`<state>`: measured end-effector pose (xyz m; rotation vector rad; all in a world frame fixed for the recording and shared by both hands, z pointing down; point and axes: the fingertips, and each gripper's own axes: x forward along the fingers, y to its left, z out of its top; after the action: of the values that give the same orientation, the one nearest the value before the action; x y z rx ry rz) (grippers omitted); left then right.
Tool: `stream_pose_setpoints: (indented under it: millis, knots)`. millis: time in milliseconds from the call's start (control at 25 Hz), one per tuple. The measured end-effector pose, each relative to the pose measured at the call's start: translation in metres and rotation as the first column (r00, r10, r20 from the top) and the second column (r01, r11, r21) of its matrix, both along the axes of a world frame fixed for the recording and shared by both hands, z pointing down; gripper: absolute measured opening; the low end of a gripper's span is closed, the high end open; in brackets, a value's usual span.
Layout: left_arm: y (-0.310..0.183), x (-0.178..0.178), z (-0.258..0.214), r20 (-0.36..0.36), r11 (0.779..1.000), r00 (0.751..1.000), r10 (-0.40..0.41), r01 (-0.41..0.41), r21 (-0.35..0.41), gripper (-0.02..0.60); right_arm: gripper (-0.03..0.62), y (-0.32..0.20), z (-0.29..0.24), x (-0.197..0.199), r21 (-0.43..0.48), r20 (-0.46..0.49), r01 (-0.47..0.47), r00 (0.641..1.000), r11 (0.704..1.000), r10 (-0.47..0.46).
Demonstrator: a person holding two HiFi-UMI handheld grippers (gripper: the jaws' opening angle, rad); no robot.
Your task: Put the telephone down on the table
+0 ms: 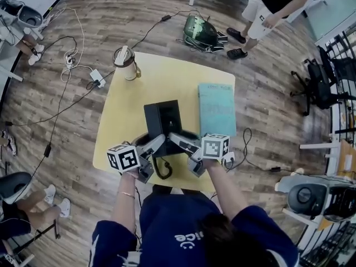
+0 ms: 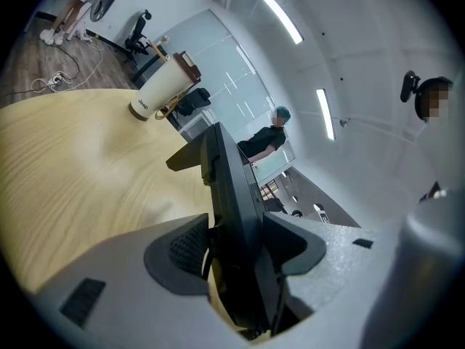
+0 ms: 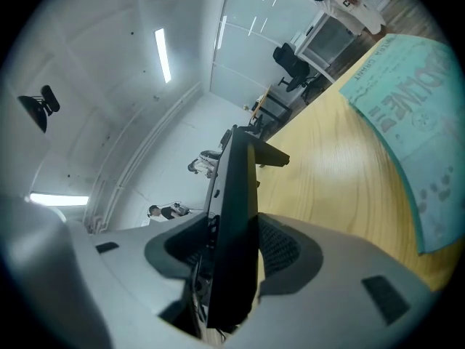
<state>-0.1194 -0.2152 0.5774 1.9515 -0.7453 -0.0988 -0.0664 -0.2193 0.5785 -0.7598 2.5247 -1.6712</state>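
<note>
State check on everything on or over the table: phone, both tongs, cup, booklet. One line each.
telephone: gripped from both sides, over the near part of the table; can't tell if it touches.
left tongs: shut on the telephone.
right tongs: shut on the telephone.
tumbler: upright, lid on, far left corner.
teal booklet: closed, lying flat, right side.

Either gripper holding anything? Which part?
Both. The left gripper and right gripper each clamp the black telephone at its near end, one on each side.
</note>
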Motion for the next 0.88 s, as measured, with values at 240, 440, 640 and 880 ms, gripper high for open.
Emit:
stream_pose_setpoints:
  millis: [240,440,640,880]
  knots:
    - [-0.014,-0.004,0.017,0.003,1.0,1.0,0.011,-0.011,-0.021,0.235,0.219,-0.013,0.017,-0.004,-0.029,-0.008,0.001,1.0,1.0,-0.001]
    - [-0.03,-0.01,0.032,0.016,0.999,1.0,0.023,-0.023,-0.041,0.235,0.219,-0.028,0.033,-0.011,-0.056,-0.008,-0.001,1.0,0.998,0.001]
    - [-0.032,-0.005,0.05,0.033,0.998,0.999,0.032,-0.03,-0.056,0.235,0.222,-0.029,0.051,-0.007,-0.087,-0.009,0.01,1.0,0.996,-0.011]
    - [-0.043,-0.007,0.06,0.054,0.995,0.996,0.066,-0.062,-0.076,0.235,0.222,-0.04,0.059,-0.012,-0.099,-0.034,0.029,0.999,0.995,-0.033]
